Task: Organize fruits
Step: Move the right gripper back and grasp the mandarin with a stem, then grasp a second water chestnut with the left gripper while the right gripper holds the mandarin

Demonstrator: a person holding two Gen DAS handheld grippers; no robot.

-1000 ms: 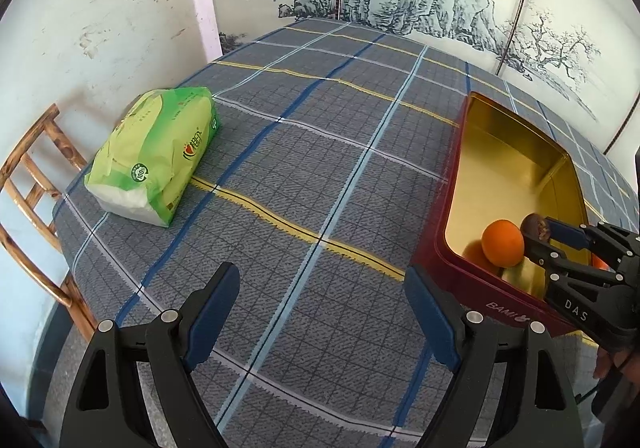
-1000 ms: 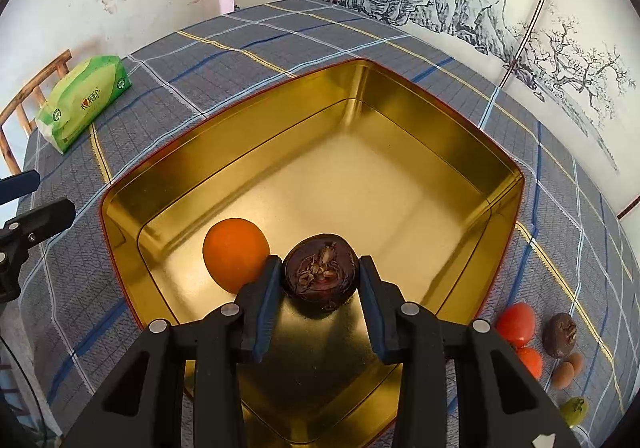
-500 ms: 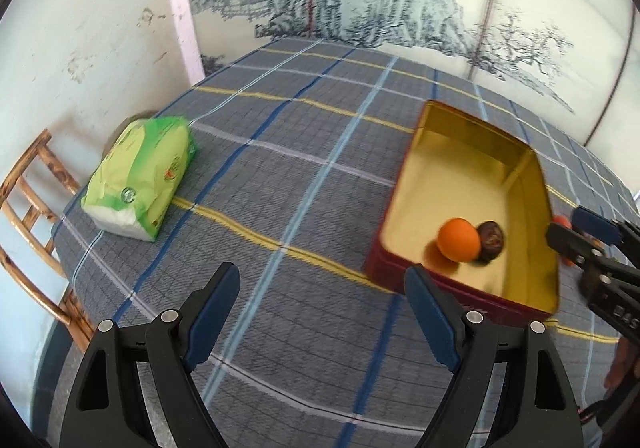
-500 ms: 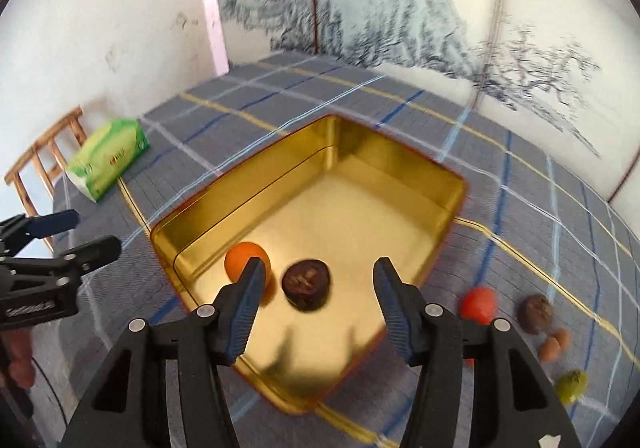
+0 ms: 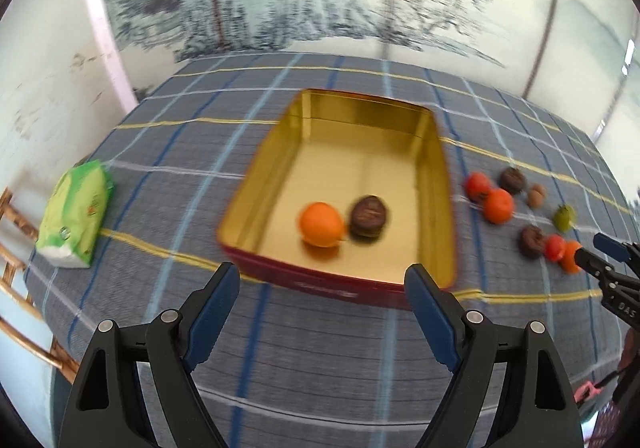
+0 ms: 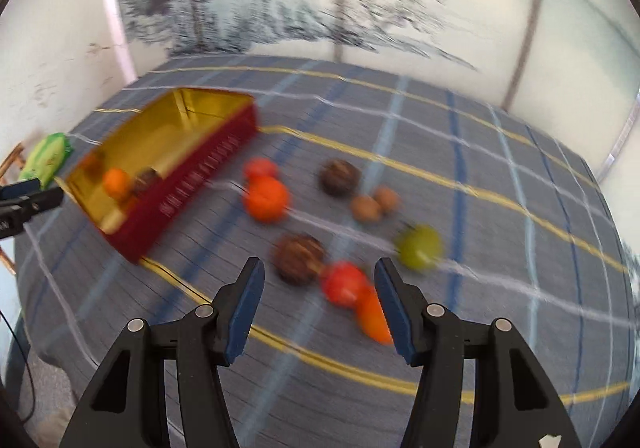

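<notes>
Gold tin [image 5: 434, 175] with red sides near the middle of the table [image 5: 304, 360], holding an orange [image 5: 322, 224] and a dark brown fruit [image 5: 368, 212] side by side. More small fruit loose on the checked cloth toward the table's right edge: red [image 6: 343, 283], orange, brown and one green [image 6: 420, 247]. Left gripper [image 5: 322, 312] spread wide, nothing in it. Right gripper [image 6: 318, 306] just been opening, now partly spread and empty, above the loose fruit. Green packet [image 5: 76, 213] by the left edge.

one tin [image 5: 436, 183], ten fruits on view, two inside it, one green packet [image 5: 76, 215].
</notes>
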